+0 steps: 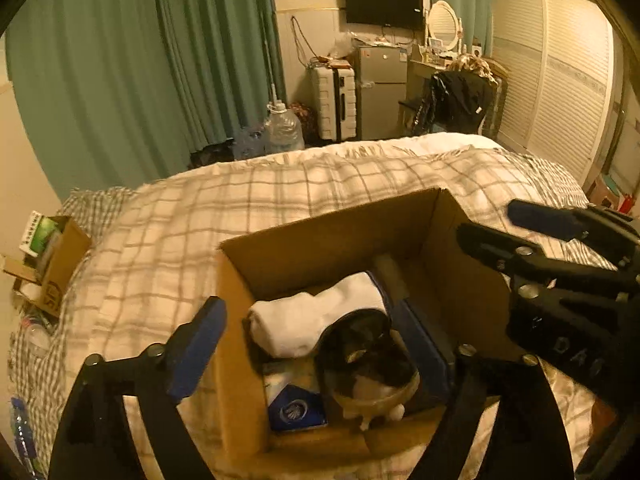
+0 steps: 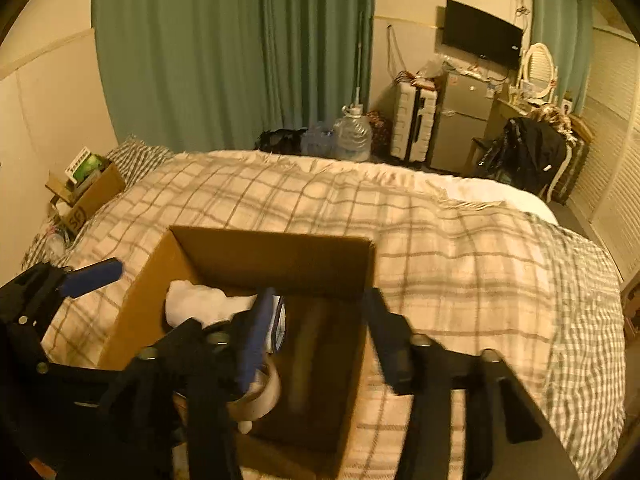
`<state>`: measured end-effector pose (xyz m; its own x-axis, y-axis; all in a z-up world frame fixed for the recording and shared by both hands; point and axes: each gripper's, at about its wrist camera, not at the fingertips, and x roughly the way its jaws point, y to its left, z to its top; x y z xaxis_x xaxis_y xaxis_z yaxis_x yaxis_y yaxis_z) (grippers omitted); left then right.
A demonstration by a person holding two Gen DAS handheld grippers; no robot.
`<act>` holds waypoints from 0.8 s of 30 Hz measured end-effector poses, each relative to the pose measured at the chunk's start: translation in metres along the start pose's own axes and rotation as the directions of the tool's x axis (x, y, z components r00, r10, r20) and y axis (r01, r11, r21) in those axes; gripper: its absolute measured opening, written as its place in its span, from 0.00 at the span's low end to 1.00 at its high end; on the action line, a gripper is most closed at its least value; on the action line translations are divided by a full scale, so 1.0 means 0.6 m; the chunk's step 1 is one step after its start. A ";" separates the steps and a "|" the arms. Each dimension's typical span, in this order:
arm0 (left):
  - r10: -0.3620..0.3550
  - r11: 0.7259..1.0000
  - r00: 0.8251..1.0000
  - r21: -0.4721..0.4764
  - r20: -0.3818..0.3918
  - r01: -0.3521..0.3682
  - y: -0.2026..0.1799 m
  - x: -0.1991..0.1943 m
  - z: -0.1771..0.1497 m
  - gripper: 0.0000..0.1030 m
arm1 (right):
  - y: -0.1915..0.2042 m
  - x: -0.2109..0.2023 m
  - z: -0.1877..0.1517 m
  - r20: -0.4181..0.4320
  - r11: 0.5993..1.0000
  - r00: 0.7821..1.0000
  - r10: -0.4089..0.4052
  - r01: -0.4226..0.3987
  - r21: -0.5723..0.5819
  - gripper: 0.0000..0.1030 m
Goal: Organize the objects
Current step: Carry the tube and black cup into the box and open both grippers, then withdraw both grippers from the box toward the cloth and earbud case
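The cardboard box (image 1: pixel 348 236) sits open on the bed, near its front edge, and already holds several things: a rolled white cloth (image 1: pixel 316 320) against its left wall, a glass bowl (image 1: pixel 368 364) lying on its side just in front of the cloth, a blue packet (image 1: pixel 296 410) at the bottom and a dark flat case (image 1: pixel 424 344) standing along the right. In the right wrist view a tape roll (image 2: pixel 260 394) also shows low in the box. I judge the sorting well under way, perhaps close to its end, since nothing loose lies on the blanket around the box; whether more things wait out of view I cannot tell.

The left gripper (image 1: pixel 328 352) hangs over the box with its fingers spread wide and nothing between them; one finger stands outside the left wall. The right gripper (image 2: pixel 316 344) is likewise released and empty, one finger over the inside of the box and the other at its right wall.

The box rests on a checked blanket (image 2: pixel 440 248) covering the bed. A second small box (image 2: pixel 90 196) of odds and ends stands at the far left corner. Beyond the bed are green curtains (image 2: pixel 200 48), a large water bottle (image 2: pixel 352 136), a white suitcase (image 2: pixel 412 124), a small fridge (image 2: pixel 464 120), a wall television (image 2: pixel 482 34), a dressing table with an oval mirror (image 2: pixel 538 66), and louvred wardrobe doors (image 1: pixel 560 80)
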<state>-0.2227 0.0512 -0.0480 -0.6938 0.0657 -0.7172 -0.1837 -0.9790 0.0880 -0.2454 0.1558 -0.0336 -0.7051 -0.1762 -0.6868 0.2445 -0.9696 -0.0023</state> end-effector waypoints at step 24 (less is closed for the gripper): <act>0.113 0.981 0.993 -0.161 0.035 -0.106 0.142 -0.274 -0.126 1.00 | 0.054 -0.310 -0.083 0.114 0.995 0.992 -0.057 0.066 -0.076 0.84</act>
<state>-0.0716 -0.0575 0.0248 -0.7338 -0.0387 -0.6783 0.0051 -0.9987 0.0514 -0.0734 0.1658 0.0579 -0.7895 -0.1384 -0.5979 0.2471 -0.9635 -0.1032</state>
